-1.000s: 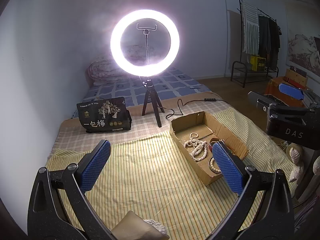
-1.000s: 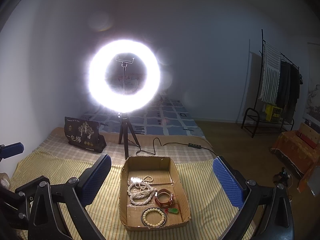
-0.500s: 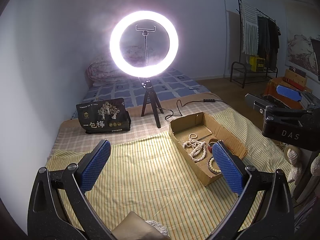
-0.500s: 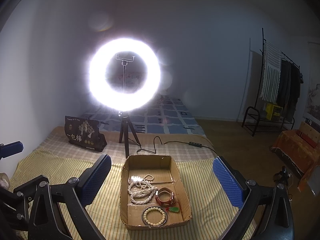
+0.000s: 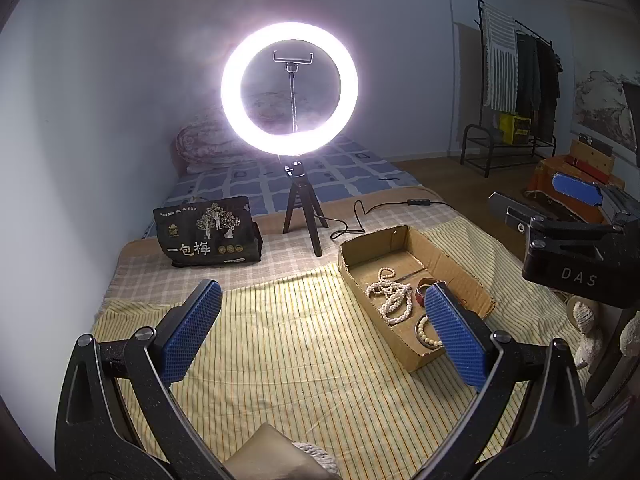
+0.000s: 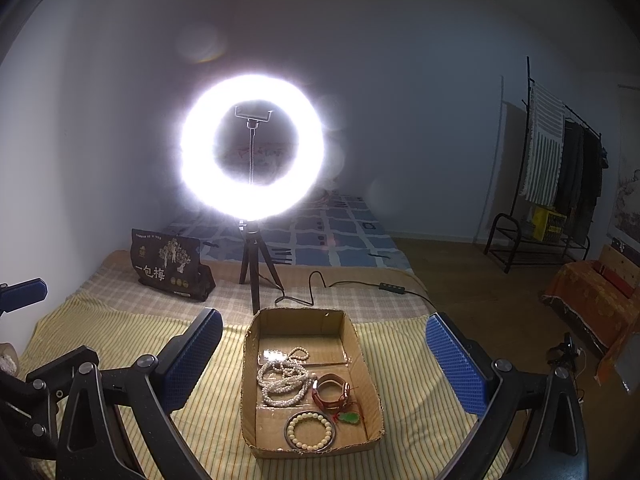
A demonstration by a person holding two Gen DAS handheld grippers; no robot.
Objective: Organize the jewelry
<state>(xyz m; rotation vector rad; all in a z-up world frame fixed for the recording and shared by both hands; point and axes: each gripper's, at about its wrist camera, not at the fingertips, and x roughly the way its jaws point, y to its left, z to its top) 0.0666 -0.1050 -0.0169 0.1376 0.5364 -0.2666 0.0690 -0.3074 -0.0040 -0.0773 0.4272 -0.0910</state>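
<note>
An open cardboard box [image 6: 251,392] lies on the striped bedspread; it also shows in the left wrist view [image 5: 460,268]. In it lie a tangled white bead necklace [image 6: 282,378], a red-brown watch strap [image 6: 332,392], a cream bead bracelet [image 6: 310,430] and a green pendant on a red cord [image 6: 350,417]. My right gripper [image 6: 324,360] is open and empty, held above the box. My left gripper [image 5: 320,336] is open and empty, over the bedspread to the left of the box. The necklace [image 5: 390,294] shows beside its right finger.
A lit ring light on a small tripod [image 6: 251,160] stands behind the box, its cable [image 6: 360,284] trailing right. A dark printed bag [image 6: 168,264] stands at the back left. A clothes rack [image 6: 560,168] and an orange-covered box [image 6: 592,296] are on the right floor.
The right gripper has dropped slightly and moved closer over the box. The left gripper has hardly moved. Both stay open.
</note>
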